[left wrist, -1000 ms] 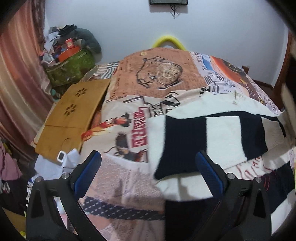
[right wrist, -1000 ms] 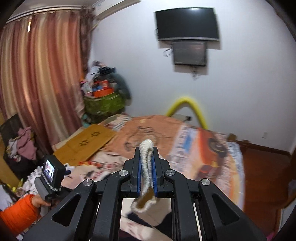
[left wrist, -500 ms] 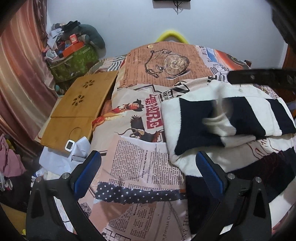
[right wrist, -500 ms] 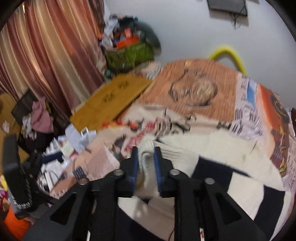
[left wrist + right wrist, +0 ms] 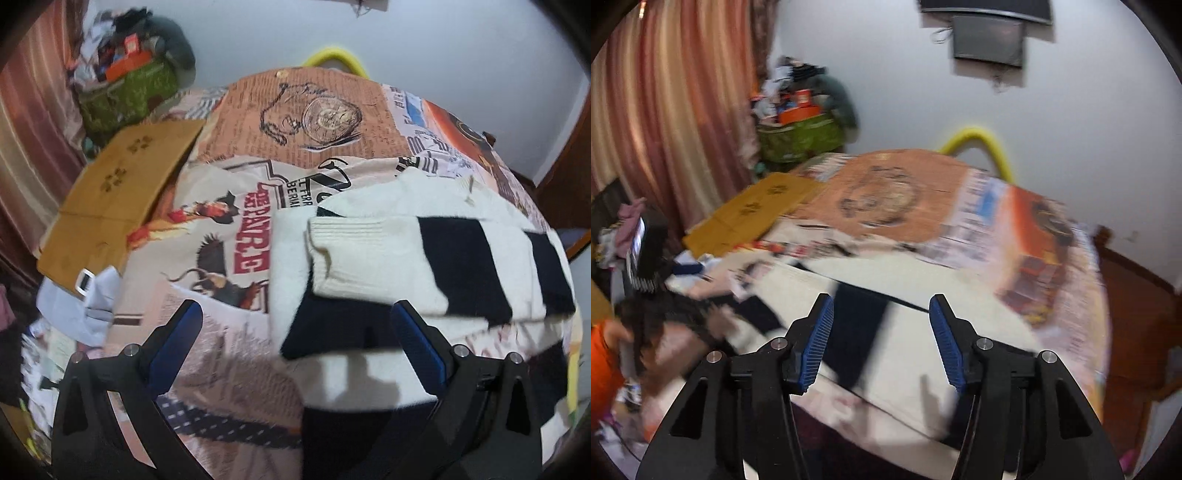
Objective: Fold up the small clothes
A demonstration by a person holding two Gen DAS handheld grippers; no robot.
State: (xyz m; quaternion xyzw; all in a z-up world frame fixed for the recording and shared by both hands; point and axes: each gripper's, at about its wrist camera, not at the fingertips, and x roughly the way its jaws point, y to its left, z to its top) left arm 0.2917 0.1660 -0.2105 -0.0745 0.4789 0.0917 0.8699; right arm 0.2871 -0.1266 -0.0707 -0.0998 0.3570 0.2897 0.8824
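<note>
A cream and black striped knit sweater (image 5: pixel 424 266) lies on the bed with one sleeve folded across its body, the cream cuff (image 5: pixel 343 236) pointing left. My left gripper (image 5: pixel 295 332) is open and empty, low over the sweater's near left edge. My right gripper (image 5: pixel 881 339) is open and empty above the sweater (image 5: pixel 886 332), which looks blurred in the right wrist view. The other gripper's camera (image 5: pixel 646 251) and an orange-sleeved arm show at the left of the right wrist view.
The bed has a printed comic-style cover (image 5: pixel 314 125). A flat wooden board (image 5: pixel 118 184) lies at the bed's left edge. A green bag piled with clutter (image 5: pixel 125 92) stands by the curtain. A yellow hoop (image 5: pixel 336 61) sits behind the bed. A screen (image 5: pixel 988 40) hangs on the wall.
My right gripper carried the cream cuff down across the sweater, let it go and opened. The sleeve now lies folded over the body. My left gripper stayed open.
</note>
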